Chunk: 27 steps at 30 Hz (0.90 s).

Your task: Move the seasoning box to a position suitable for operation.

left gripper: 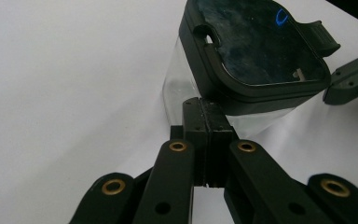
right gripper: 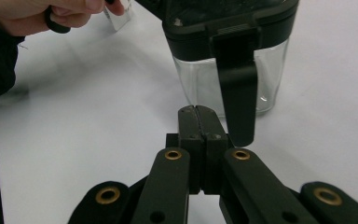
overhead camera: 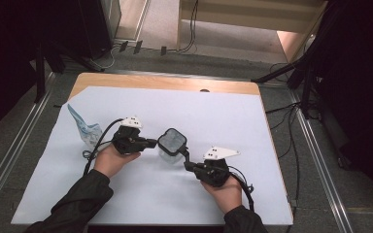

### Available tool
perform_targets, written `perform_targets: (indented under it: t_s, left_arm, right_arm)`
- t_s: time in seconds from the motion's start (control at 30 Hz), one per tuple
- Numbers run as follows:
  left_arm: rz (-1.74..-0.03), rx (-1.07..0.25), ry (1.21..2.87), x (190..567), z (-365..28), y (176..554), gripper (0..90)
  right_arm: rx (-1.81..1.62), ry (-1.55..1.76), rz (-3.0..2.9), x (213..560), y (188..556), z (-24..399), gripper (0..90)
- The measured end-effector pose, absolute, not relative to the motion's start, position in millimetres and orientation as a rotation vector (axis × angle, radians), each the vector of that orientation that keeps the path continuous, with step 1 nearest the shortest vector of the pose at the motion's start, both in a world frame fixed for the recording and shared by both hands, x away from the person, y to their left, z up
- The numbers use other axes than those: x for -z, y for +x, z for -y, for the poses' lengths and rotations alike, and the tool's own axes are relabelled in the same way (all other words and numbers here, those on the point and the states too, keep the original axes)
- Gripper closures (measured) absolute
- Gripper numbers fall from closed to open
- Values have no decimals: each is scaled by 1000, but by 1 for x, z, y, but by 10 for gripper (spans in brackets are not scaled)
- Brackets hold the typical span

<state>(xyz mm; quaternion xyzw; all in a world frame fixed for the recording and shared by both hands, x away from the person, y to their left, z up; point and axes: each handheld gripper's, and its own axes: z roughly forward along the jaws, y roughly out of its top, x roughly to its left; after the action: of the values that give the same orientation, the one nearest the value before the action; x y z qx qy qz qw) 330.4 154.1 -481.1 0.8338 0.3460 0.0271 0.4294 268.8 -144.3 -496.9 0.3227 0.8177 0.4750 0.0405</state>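
A clear container [overhead camera: 171, 151] with a black lid [overhead camera: 172, 141] stands mid-table on the white sheet. My left gripper [overhead camera: 154, 142] comes at it from the left, my right gripper [overhead camera: 186, 158] from the front right. In the left gripper view, the left gripper [left gripper: 207, 106] is shut with nothing between its jaws, its tips just under the edge of the lid [left gripper: 261, 46]. The right gripper [right gripper: 196, 113] is shut and empty too. It sits next to the lid's hanging black latch flap [right gripper: 235, 88], in front of the container's clear wall [right gripper: 200, 79].
A crumpled blue-and-white plastic bag [overhead camera: 85, 127] lies at the left of the white sheet [overhead camera: 126, 194]. The wooden table edge [overhead camera: 165, 82] runs along the back. Black stands and cables surround the table on the floor.
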Motion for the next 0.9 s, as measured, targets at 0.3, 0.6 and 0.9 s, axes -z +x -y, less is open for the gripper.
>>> perform_targets:
  t_s: [0.3,0.6,0.9]
  left_arm:
    - [-883,-67,2081,487,-152,335,900]
    - [-845,-56,2096,488,-147,331,900]
    - [-811,-40,2111,487,-141,325,900]
  right_arm:
    - [-1441,1031,-2475,505,275,135,900]
    - [-1396,1019,-2460,506,280,139,900]
    - [-1387,1067,-2449,505,288,149,900]
